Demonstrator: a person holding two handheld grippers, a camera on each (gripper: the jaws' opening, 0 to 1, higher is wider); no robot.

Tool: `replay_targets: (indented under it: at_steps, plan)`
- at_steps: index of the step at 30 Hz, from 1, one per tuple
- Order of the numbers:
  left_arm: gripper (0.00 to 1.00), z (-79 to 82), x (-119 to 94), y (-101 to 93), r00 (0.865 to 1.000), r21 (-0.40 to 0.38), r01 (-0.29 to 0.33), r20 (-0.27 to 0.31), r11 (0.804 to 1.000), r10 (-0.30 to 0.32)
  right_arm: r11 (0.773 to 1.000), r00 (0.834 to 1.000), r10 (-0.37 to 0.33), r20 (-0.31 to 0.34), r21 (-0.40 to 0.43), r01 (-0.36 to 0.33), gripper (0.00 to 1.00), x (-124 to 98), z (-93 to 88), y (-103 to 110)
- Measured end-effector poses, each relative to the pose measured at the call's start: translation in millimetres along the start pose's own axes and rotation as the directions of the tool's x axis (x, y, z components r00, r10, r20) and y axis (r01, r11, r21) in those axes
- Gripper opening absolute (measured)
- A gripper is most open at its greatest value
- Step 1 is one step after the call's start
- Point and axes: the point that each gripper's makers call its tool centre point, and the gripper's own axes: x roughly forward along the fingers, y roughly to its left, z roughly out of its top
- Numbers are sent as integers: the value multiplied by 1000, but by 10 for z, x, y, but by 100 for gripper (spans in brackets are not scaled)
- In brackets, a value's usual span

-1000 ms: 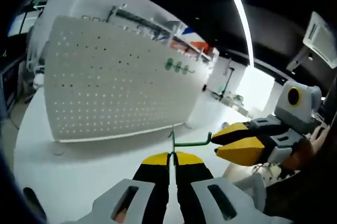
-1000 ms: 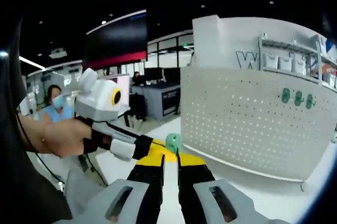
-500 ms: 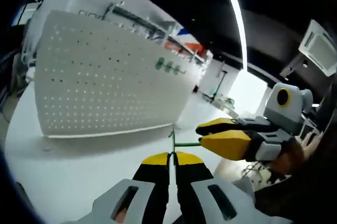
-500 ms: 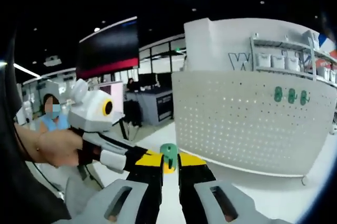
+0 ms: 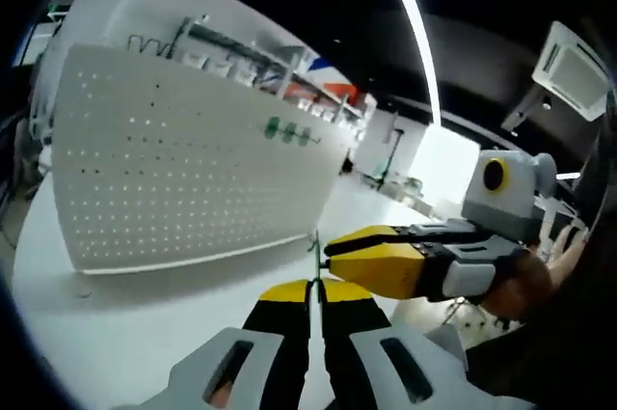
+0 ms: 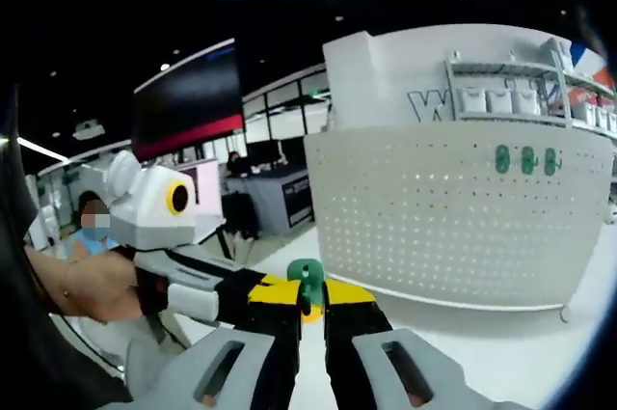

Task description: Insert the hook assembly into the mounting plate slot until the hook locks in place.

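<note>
— Hook (image 5: pixel 314 258) first: where does it sit?
— In the left gripper view, a thin green wire piece stands up from the tips of the left gripper (image 5: pixel 313 285), whose yellow-tipped jaws are pressed together on it. That puts it just below the view's centre.
— And the other tool?
— The right gripper (image 5: pixel 333 248) comes in from three o'clock, held by a hand (image 5: pixel 525 280) at the view's right edge. Its yellow jaws lie level, tips touching or almost touching the green wire. From this side I cannot tell whether those jaws are apart or together.
— Does the right gripper view settle it?
— Partly. There the right gripper (image 6: pixel 307 296) has its jaws close with a narrow gap, and a green rounded piece (image 6: pixel 307 280) sits at their tips. Whether they actually clamp it, I cannot tell. The left gripper (image 6: pixel 289 292) reaches in from nine o'clock, a hand (image 6: pixel 92 287) wrapped around its body, wrist level.
— The mounting plate?
— A white pegboard (image 5: pixel 183 174) stands upright on the white table (image 5: pixel 116 333), up toward ten o'clock in the left gripper view, well apart from both tools. Three green pieces (image 5: pixel 288 130) hang in a row near its upper right corner. In the right gripper view the pegboard (image 6: pixel 453 217) is toward two o'clock.
</note>
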Motion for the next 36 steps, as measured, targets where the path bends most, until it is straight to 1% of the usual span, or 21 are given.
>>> replay_targets:
  at_steps: [5,7,11,15,18,19,20,22,24,30,36]
  plan:
    - [2,13,1,19,1000,-6,-3,-1,1000,3,1000,1000,11,10,20,-11,2,7,13,17]
    - [2,10,0,18,1000,-7,-4,-2,1000,4,998,1000,21,10,57,-21,1,9,7,28]
    - [2,16,-6,1,1000,3,-8,-3,1000,8,996,999,25,24,79,-27,1,3,10,21]
    - [2,3,18,11,1000,8,-13,-12,1000,13,995,1000,19,15,103,-21,1,-2,-7,-1]
    - [2,3,27,-2,1000,4,-10,-11,1000,10,995,1000,16,17,103,-18,1,-14,0,-10]
    - [2,4,31,-12,1000,7,-10,-12,1000,10,994,1000,15,15,110,-17,1,-17,-1,-12]
    - [2,-1,32,-18,1000,16,-11,-17,1000,12,991,1000,13,3,134,-13,1,-22,-13,-19]
    - [2,0,29,-27,1000,33,-16,-19,999,16,992,1000,17,8,123,-18,1,-24,-8,-13]
    - [3,-5,27,-30,1000,40,-16,-26,999,17,995,1000,19,7,95,-20,1,-34,-10,-3]
    - [4,-45,31,-38,999,47,-8,-37,999,9,997,1000,28,-6,78,-28,0,-45,-45,1]
    - [4,-93,5,-26,999,49,-4,-50,999,7,996,999,44,-21,83,-42,0,-28,-87,27]
